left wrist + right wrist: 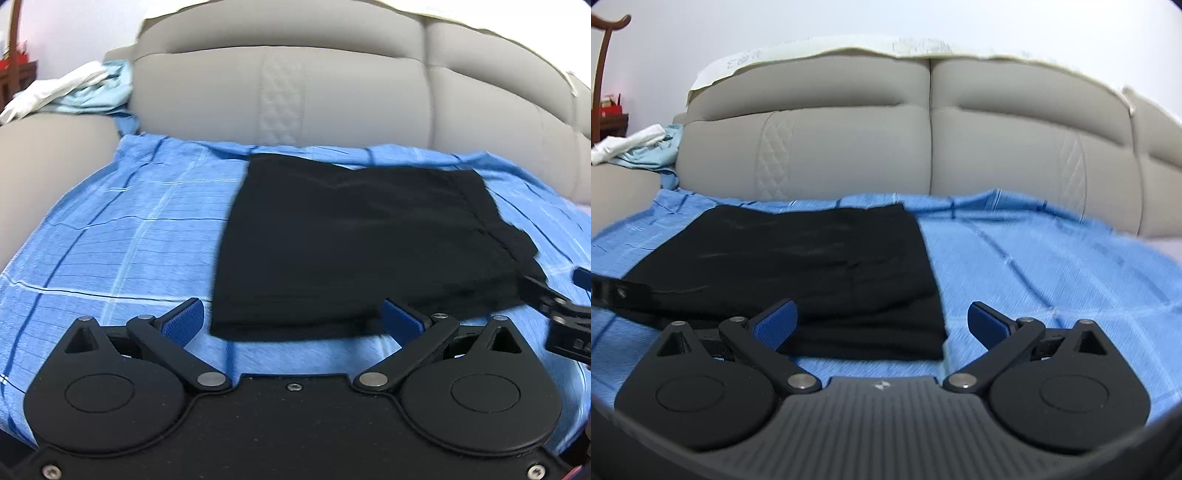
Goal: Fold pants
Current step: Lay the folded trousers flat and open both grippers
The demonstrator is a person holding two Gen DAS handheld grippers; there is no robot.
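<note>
Black pants [351, 240] lie folded into a flat rectangle on a blue checked sheet [129, 236]. In the left wrist view my left gripper [293, 317] is open, its blue pads spread just before the near edge of the pants, holding nothing. The right gripper's body [565, 314] pokes in at the right edge by the pants' right corner. In the right wrist view the pants [798, 273] lie left of centre, and my right gripper [882, 321] is open at their near right corner, empty. The left gripper's body [620, 291] shows at the left edge.
A grey padded headboard [923, 147] rises behind the sheet [1052, 280]. White and pale blue cloths [639, 149] are piled at the far left. A wooden stand [605, 55] is in the left corner. Bare blue sheet stretches right of the pants.
</note>
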